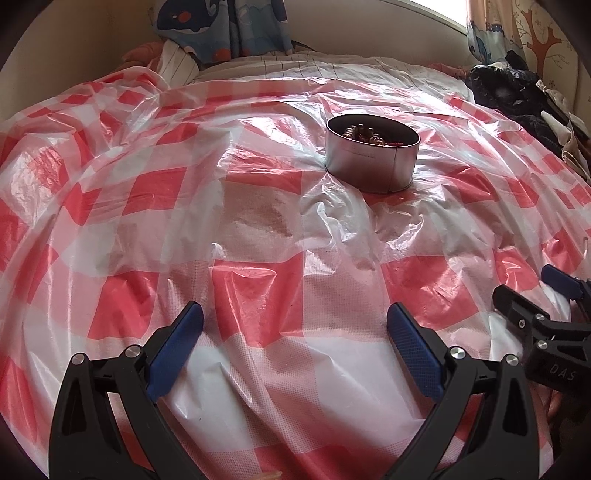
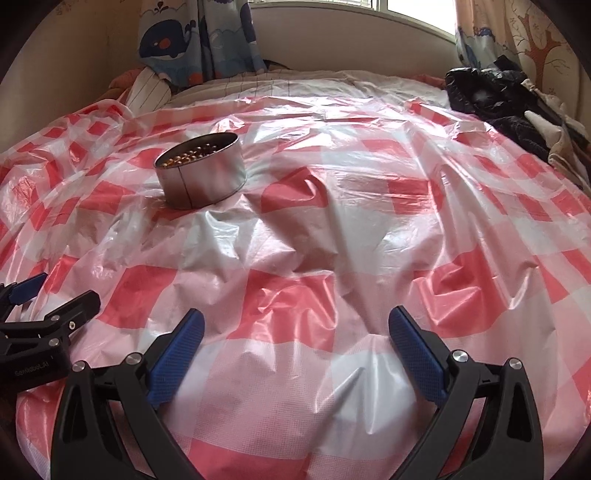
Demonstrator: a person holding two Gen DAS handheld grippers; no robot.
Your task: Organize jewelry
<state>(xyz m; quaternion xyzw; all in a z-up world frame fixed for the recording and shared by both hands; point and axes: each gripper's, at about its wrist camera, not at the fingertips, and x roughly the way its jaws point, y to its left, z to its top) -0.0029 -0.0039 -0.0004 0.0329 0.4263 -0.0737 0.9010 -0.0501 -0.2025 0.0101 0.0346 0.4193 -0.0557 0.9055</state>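
A round metal tin stands on a red-and-white checked plastic sheet over a bed. Beaded jewelry lies inside it. The right wrist view shows the tin at the left, with gold beads in it. My left gripper is open and empty, well short of the tin. My right gripper is open and empty, to the right of the tin and nearer than it. The right gripper shows at the right edge of the left wrist view. The left gripper shows at the left edge of the right wrist view.
A pile of dark clothes lies at the far right of the bed. A striped pillow sits at the far left. Whale-print curtains and a window are behind the bed.
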